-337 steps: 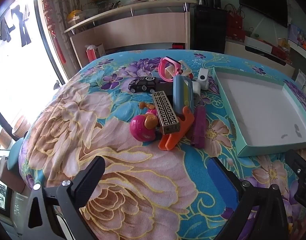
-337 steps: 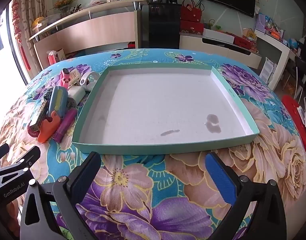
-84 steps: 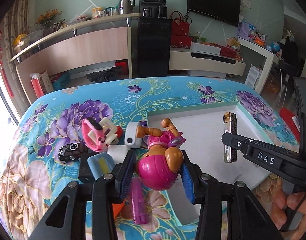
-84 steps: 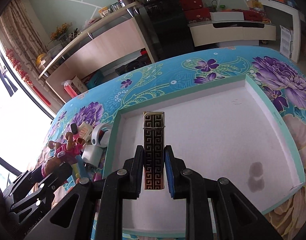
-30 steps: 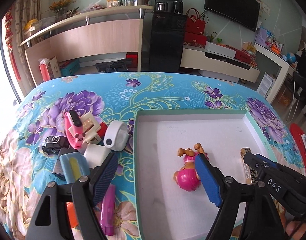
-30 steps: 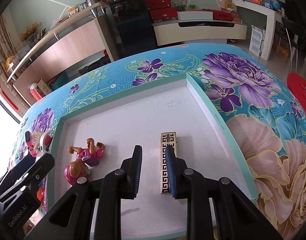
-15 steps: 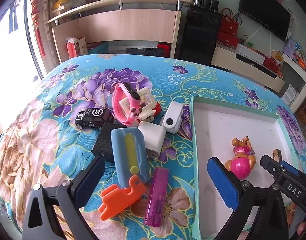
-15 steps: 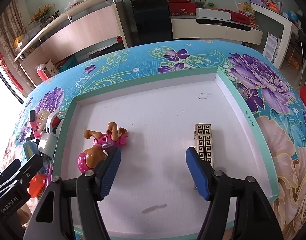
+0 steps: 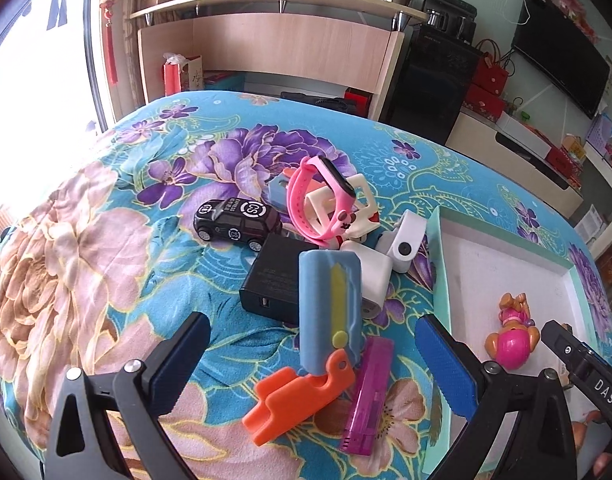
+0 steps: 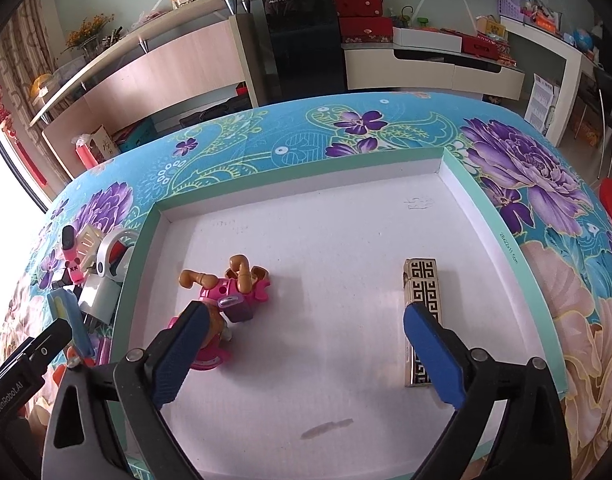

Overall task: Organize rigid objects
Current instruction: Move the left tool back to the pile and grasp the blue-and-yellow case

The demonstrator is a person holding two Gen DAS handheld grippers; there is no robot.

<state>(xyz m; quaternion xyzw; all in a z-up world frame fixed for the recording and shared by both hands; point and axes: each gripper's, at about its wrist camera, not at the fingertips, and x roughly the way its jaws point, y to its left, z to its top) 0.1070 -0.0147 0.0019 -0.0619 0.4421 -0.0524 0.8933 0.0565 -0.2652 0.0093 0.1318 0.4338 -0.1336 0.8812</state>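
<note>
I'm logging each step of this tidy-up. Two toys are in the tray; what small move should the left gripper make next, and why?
Probably lower the left gripper, its jaws open and empty, onto the orange clip nearest its fingers. The clip lies at the front edge of the pile on the floral cloth, outside the tray, with only the blue case leaning on its far end.

The cloth over the table looks like soft printed fabric, matt, with a slight nap. The tray seems to be cardboard, its white floor dull and faintly stained. The patterned lighter has a shiny, metal-looking case. The toy dog and the toy car are glossy plastic, and the orange clip is smooth plastic. The purple lighter looks translucent. The gripper pads are blue and finely ribbed.
</note>
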